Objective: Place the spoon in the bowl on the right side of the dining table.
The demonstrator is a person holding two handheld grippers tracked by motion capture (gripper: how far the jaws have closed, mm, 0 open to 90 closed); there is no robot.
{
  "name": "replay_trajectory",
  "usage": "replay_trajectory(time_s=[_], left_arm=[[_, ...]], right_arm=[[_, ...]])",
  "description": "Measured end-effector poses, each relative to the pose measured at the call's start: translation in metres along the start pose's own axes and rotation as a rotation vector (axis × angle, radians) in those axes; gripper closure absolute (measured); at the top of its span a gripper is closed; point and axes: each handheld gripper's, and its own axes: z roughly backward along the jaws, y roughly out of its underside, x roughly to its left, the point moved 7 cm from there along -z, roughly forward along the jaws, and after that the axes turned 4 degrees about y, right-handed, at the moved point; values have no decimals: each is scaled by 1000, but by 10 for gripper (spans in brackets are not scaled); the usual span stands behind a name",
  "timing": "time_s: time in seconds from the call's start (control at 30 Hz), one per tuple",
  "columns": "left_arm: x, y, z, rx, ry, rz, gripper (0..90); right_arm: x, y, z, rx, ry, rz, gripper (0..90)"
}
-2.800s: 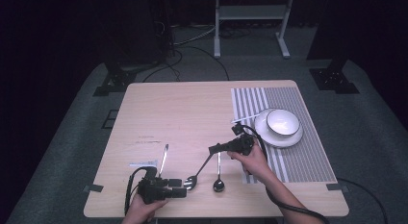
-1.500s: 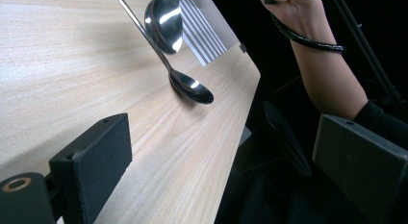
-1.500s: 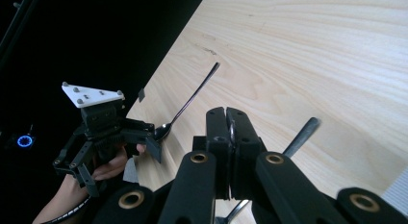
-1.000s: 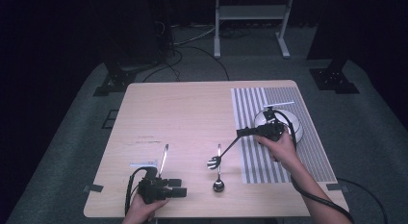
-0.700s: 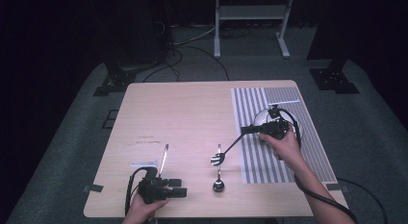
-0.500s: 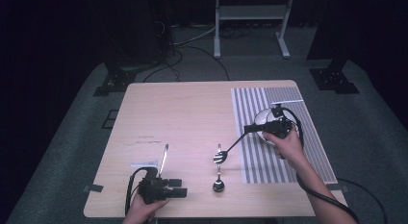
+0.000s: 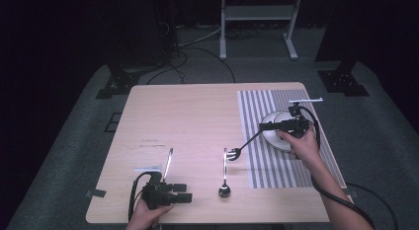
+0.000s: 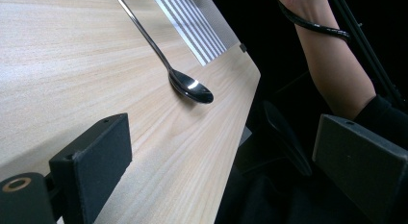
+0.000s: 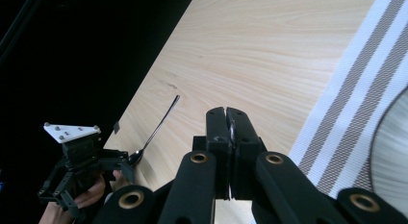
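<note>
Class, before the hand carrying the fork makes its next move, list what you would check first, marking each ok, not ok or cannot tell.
1. Right gripper shut on the fork: ok, the jaws are closed on the end of its handle.
2. Fork apart from the spoon: ok.
3. Fork tines lifted off the table: cannot tell.
4. Plate sits on the striped mat: ok.
5. Left gripper out of the way: ok, it is open and at the table's near edge.
</note>
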Motion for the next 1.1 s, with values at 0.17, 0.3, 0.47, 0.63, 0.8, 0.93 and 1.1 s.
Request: replay_trajectory(time_s=[0.17, 0.3, 0.47, 0.63, 0.8, 0.93, 1.1], left_arm=[[0, 0, -1, 4, 1, -2, 51], [0, 0, -1, 2, 2, -1, 51], [1, 0, -1, 1, 3, 3, 51], [0, 0, -2, 2, 6, 1, 51], [1, 0, -1, 1, 5, 2, 51], [1, 0, -2, 2, 5, 1, 51], [1, 0, -2, 3, 6, 1, 51]], right_arm=[[-4, -3, 5, -13, 12, -3, 887], [-8, -6, 11, -24, 22, -16, 886], [-15, -9, 18, -37, 38, -26, 886], [-22, -13, 26, -55, 56, -42, 887], [-27, -16, 35, -71, 71, -52, 887], [-31, -19, 41, -87, 84, -56, 887], [-34, -21, 48, -102, 93, -64, 886]])
